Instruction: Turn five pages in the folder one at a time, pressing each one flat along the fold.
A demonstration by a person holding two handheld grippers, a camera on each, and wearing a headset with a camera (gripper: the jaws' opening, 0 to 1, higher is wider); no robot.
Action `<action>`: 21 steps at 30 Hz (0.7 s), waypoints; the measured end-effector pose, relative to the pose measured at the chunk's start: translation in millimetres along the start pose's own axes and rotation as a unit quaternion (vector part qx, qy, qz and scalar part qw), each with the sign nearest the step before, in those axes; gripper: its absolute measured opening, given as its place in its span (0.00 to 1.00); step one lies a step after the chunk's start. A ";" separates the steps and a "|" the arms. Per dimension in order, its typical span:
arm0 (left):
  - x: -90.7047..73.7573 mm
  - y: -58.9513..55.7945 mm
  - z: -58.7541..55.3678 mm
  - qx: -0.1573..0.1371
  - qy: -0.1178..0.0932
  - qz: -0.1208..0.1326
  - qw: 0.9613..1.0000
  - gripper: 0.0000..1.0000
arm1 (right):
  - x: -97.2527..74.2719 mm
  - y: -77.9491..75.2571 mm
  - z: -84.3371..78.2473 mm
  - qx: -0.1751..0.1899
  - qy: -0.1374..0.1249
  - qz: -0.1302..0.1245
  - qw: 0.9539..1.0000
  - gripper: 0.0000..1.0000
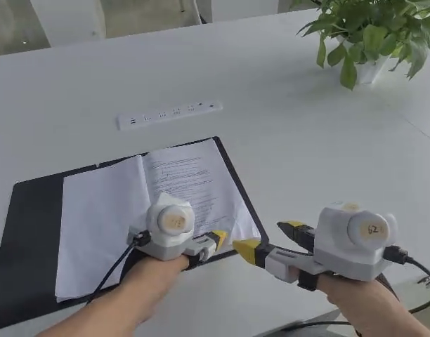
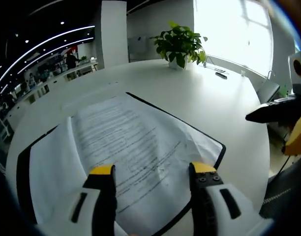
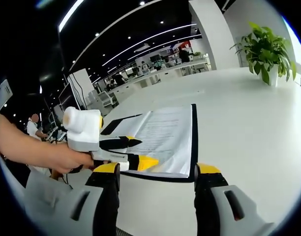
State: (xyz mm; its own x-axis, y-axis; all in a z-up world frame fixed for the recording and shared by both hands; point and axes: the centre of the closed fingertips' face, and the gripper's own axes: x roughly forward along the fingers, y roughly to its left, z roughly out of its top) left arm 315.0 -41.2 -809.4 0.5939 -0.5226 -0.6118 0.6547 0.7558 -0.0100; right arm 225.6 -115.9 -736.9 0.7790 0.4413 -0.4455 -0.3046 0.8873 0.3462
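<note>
Black folder (image 1: 32,232) lies open on table (image 1: 306,140), sheets both sides; we can't count turns done. Left gripper (image 1: 216,241), jaws apart, over right page (image 1: 194,186). Right gripper (image 1: 270,236), jaws apart, beside folder. No page lifted.

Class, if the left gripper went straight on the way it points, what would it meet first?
Probably the printed page of the open folder, lying straight ahead between the left gripper's open jaws; its height above the paper is unclear.

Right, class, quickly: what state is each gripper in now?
Left gripper: open, holding nothing, jaws over the page.
Right gripper: open, holding nothing, over the table.
</note>
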 end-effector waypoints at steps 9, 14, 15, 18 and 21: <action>-2.5 1.4 -3.6 0.018 -0.047 0.005 0.999 0.57 | 2.6 0.7 -4.3 0.007 0.005 0.001 1.000 0.60; -1.9 0.8 -2.4 0.018 -0.048 0.004 0.999 0.57 | 2.8 -1.1 -5.2 0.014 0.004 0.000 1.000 0.59; -2.1 0.8 -2.8 0.019 -0.048 0.004 0.999 0.57 | 2.8 -1.3 -5.1 0.015 0.003 0.001 1.000 0.59; -2.2 -0.1 -2.6 0.020 -0.049 0.005 0.999 0.56 | 2.3 -2.5 -5.5 0.018 0.003 0.000 1.000 0.58; -1.9 0.0 -2.6 0.020 -0.052 0.005 0.998 0.55 | 1.8 -3.0 -5.9 0.022 0.004 0.000 1.000 0.58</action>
State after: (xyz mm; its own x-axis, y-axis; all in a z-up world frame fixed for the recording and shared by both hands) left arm 312.6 -39.2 -810.3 0.6440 -0.5554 -0.5261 0.6661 0.7453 0.0288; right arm 224.6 -117.0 -743.7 0.7749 0.4424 -0.4514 -0.2805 0.8807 0.3816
